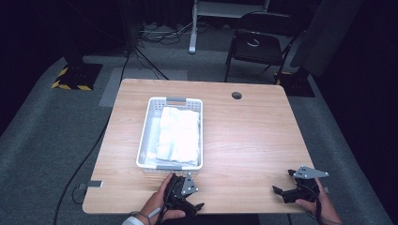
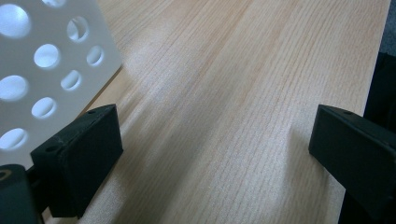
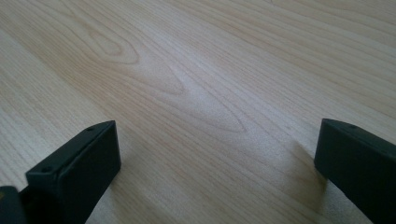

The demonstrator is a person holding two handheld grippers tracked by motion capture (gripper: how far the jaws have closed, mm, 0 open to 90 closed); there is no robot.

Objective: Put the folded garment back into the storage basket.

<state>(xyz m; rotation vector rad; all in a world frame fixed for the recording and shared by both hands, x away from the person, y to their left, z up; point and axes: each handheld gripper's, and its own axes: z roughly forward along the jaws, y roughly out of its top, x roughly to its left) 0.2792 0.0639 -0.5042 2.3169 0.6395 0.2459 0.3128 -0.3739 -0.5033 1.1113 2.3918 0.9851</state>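
White plastic forms the perforated basket standing left of centre in the high view, its long sides running away from the person, with grey handle strips at the near and far ends. A folded white cloth lies inside it, filling the right part and leaving a strip of the basket floor bare along the left wall. The basket rests on a light wooden table with a round cable hole towards its far edge.

At the bottom centre of the high view the left gripper sits in the person's left hand, just below the basket's near end and close to the table's front edge. In the left gripper view its jaws stand wide apart with bare wood between them, and the basket's holed wall fills the upper left corner, right beside the left-hand jaw.

At the lower right of the high view the right gripper is held in the right hand, well apart from the basket, near the table's front right corner. Its jaws are likewise spread wide over bare wood grain, holding nothing.

Beyond the table, at the top of the high view, a black chair stands on grey carpet.
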